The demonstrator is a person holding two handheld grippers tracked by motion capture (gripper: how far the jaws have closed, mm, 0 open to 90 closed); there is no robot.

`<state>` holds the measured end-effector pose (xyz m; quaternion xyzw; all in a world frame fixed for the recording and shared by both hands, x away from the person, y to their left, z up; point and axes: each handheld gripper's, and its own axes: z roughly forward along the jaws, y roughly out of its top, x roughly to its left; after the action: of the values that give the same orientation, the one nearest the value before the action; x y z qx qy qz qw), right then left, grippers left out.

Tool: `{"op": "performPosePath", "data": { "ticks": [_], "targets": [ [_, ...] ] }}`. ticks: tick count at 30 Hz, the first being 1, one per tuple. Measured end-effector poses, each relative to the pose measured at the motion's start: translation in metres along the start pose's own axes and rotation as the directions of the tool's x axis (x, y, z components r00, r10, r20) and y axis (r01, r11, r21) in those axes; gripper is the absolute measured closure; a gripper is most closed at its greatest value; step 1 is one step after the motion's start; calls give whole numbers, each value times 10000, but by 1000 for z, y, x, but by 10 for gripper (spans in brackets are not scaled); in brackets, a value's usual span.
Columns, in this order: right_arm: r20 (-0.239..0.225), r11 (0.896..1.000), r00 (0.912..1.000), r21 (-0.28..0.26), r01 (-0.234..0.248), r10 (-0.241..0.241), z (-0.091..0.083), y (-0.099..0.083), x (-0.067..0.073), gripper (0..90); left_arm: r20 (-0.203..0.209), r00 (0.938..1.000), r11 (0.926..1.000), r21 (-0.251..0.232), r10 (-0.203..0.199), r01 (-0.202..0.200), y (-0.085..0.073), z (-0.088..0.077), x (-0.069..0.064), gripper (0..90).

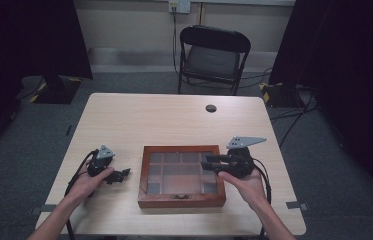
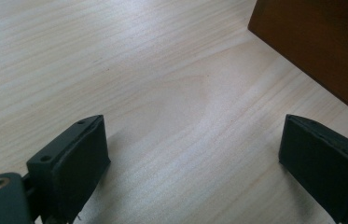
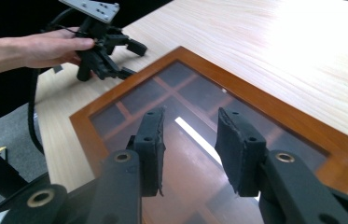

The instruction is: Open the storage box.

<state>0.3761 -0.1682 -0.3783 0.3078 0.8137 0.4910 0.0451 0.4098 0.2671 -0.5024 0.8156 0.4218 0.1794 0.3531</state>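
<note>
Wooden display box [image 1: 182, 176] with a glass, gridded lid — lying flat near the front middle of the table [image 1: 139, 117]. Left gripper [image 1: 120, 175] rests on the tabletop just left of the box, jaws spread wide and empty. Right gripper [image 1: 209, 161] hovers over the lid's right side — jaws partly parted, holding nothing.

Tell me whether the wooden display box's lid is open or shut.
Shut. The glass-topped lid lies flat in its wooden frame, dividers showing through the pane; the right hand-held gripper hovers above it, jaws open.
</note>
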Motion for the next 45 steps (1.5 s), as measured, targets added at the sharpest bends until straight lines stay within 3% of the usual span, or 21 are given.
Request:
{"op": "performPosePath", "data": {
  "ticks": [7, 14, 23, 38, 45],
  "targets": [
    [-520, 9993, 9983, 222, 286, -275, 17, 2, 11, 640, 1, 10000, 10000, 2, 0, 0, 0, 0, 0, 74],
    [-1266, 9947, 9899, 726, 730, -634, 36, -3, 28, 696, 1, 10000, 10000, 0, -1, 1, 0, 0, 0, 74],
    [-2062, 9770, 9734, 1651, 1352, -999, 54, -21, 43, 763, -1, 10000, 10000, 0, 3, -3, 0, 0, 0, 74],
    [-2223, 9605, 9693, 2300, 1569, -1051, 68, -39, 43, 787, -2, 10000, 10000, -1, 1, -1, 0, 0, 0, 74],
    [-2174, 9619, 9689, 2173, 1658, -1179, 69, -41, 45, 803, -1, 10000, 10000, -1, 0, 0, 0, 0, 0, 74]
  ]
}}
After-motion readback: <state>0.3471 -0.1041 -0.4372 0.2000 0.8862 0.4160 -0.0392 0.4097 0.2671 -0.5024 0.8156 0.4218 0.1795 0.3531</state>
